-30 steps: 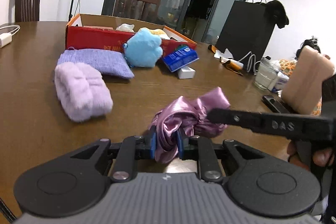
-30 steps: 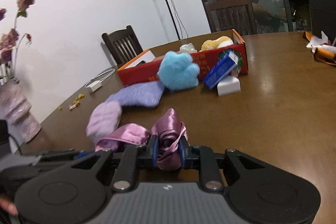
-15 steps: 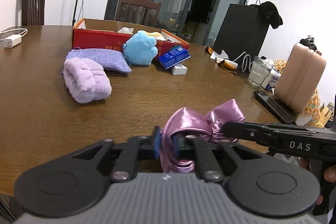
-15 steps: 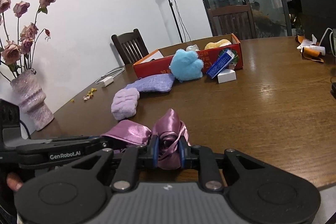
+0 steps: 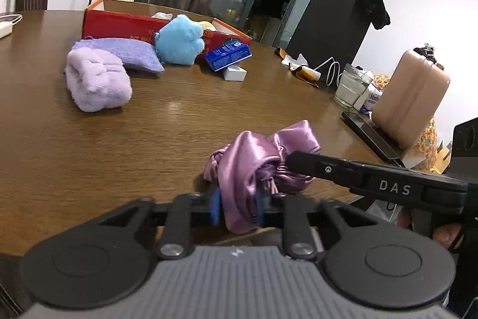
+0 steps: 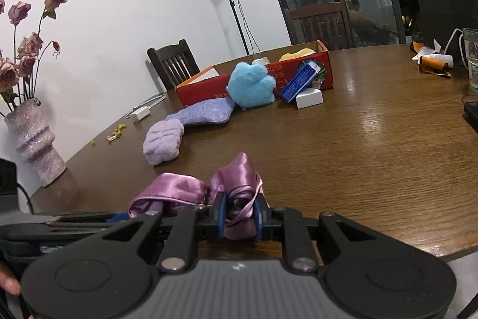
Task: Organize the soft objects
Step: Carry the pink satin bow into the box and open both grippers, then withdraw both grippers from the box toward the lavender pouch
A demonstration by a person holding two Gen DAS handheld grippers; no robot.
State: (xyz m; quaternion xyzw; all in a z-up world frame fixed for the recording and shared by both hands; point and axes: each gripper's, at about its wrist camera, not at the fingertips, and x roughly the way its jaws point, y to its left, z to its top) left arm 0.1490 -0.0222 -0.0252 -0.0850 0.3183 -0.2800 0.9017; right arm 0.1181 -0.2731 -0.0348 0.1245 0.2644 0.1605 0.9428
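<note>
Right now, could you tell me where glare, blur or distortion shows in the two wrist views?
Left wrist view: ceiling-light glare streaks the wooden table; the satin cloth is slightly smeared at the left gripper. Right wrist view: glare on the tabletop right of the red box; the fisheye bends the window frames.

- Satin cloth (image 5: 263, 160): glossy, smooth mauve fabric, creased.
- Tabletop (image 5: 89, 145): dark wood with visible grain and a polished sheen.
- Towel (image 5: 97, 79): fluffy lilac pile, matt.
- Pouch (image 6: 206, 111): coarse-woven purple cloth.
- Blue toy (image 6: 252, 85): fuzzy plush.
- Box (image 5: 119, 23): red printed cardboard.
- Fingers (image 5: 216, 207): matt black plastic with blue pads.
- Glass (image 5: 352, 85): clear and shiny.
- Vase (image 6: 35, 145): glittery, ribbed pink.
</note>
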